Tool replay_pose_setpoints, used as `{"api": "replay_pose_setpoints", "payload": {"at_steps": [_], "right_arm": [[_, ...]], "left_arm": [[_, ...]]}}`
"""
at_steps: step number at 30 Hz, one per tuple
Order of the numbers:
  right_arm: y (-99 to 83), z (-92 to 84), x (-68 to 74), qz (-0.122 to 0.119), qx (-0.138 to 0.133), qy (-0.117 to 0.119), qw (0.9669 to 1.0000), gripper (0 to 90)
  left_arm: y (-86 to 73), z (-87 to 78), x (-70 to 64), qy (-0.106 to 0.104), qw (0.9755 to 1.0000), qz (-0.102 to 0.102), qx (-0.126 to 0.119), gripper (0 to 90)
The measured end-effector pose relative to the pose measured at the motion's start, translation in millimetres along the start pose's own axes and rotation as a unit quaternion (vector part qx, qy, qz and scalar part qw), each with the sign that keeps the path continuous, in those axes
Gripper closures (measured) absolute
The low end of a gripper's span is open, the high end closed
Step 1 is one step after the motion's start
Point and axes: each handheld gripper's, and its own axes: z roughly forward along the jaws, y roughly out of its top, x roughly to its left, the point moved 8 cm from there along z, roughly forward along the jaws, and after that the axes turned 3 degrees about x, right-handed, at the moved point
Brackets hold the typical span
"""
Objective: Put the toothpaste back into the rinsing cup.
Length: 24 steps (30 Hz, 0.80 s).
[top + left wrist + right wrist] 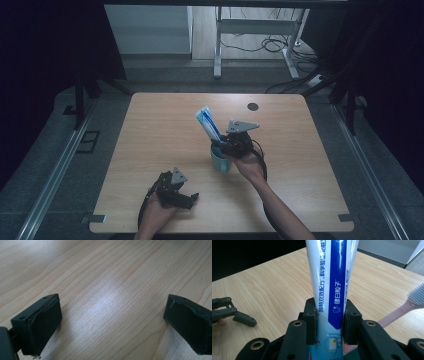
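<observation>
Toothpaste tube [331,287] stands nearly upright in the teal cup [219,161] at the table's [150,165] centre, its long axis leaning up and away, clamped low on its body between the right gripper's [329,323] pads. A pink toothbrush [409,303] leans beside it. Well apart, near the front edge, the left gripper [187,199] rests with jaws spread wide and empty.

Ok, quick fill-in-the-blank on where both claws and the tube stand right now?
1. The right claw is shut on the ____ tube.
2. The tube's lower end stands in a teal ____, seen in the high view.
3. The left claw is ____, with bare table between its jaws.
4. A pink-handled ____ leans beside the tube.

Missing: toothpaste; cup; open; toothbrush
</observation>
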Motion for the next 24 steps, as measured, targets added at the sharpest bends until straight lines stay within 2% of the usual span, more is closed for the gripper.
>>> {"api": "replay_pose_setpoints", "payload": {"at_steps": [14,24], "right_arm": [[-4.9,-0.5,-0.9,0.007,0.006,0.009,0.9999,67.2],[-13.2,-0.7,-1.1,0.004,0.022,0.009,0.9997,66.4]], "left_arm": [[0.0,0.0,0.0,0.000,1.0000,0.000,0.000,1.8],[0.0,0.1,0.1,0.001,1.0000,0.000,0.000,1.8]]}}
